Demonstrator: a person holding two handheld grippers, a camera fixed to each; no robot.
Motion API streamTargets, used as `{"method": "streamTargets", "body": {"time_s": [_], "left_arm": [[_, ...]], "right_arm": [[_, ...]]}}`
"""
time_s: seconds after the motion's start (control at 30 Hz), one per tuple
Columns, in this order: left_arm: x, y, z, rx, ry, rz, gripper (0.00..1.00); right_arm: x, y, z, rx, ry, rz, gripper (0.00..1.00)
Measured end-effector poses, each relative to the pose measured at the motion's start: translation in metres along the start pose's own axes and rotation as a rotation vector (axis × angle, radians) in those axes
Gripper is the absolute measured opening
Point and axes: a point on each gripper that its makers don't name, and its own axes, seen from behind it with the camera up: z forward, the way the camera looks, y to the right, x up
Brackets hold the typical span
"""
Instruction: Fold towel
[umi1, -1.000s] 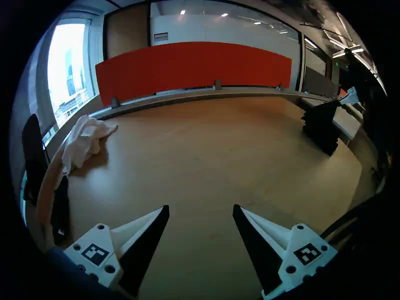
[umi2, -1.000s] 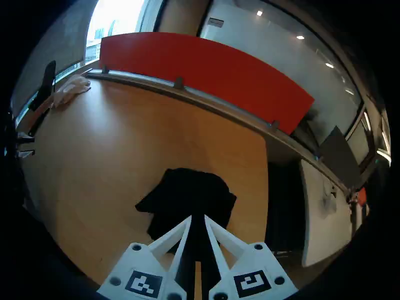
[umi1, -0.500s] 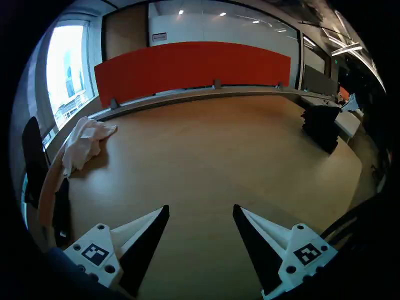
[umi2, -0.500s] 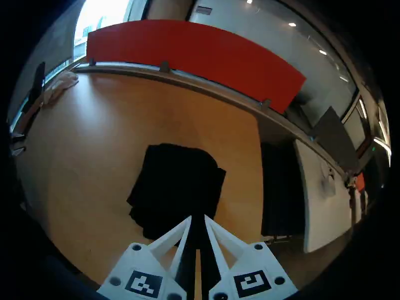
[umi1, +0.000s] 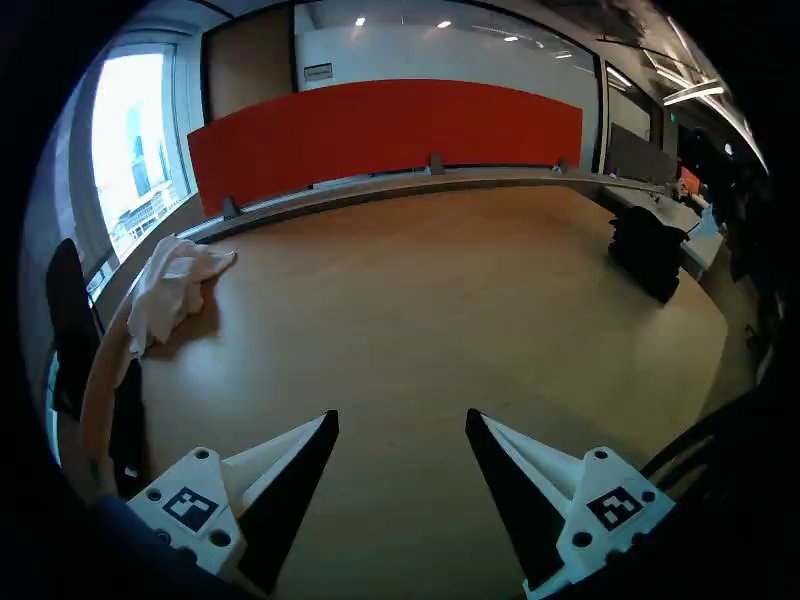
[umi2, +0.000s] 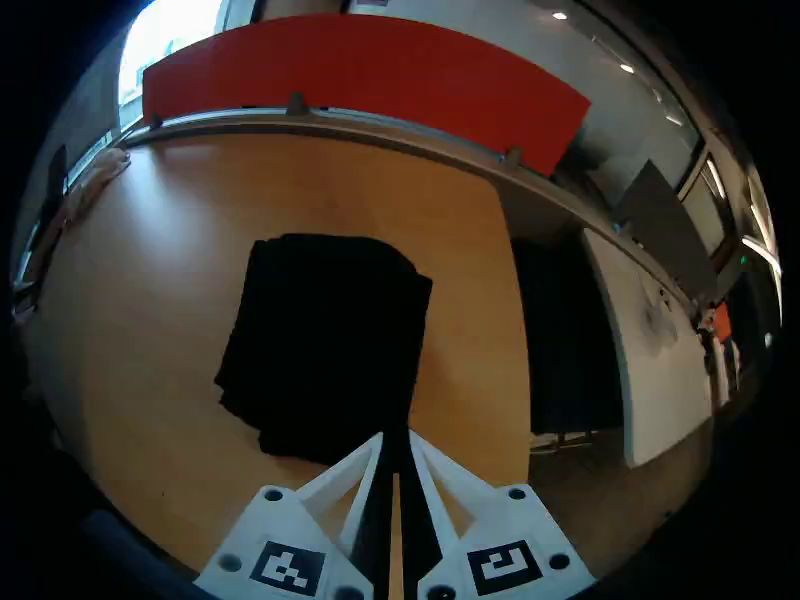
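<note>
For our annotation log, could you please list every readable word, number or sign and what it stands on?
No text can be read.
The wall plaque: too small to read.
On the left tool and right tool: square coded markers, no letters.
The black towel: no print visible.

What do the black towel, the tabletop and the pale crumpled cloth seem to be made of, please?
Flat black fabric towel: soft textile, matt, possibly cotton; its edges lie limp and uneven. Orange-brown tabletop: wood or wood-look laminate, smooth, with a satin sheen from the window light. Crumpled off-white cloth: soft textile, bunched in loose folds.
</note>
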Motion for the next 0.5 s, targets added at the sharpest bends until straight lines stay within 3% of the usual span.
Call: {"method": "streamTargets", "body": {"time_s": [0.5], "left_arm": [[-0.001, -0.001, 0.001, 0.01, -0.015, 0.004, 0.94]], "right_arm": [[-0.031, 0.005, 0.019, -0.003, -0.071, 0.034, 0.03]]}}
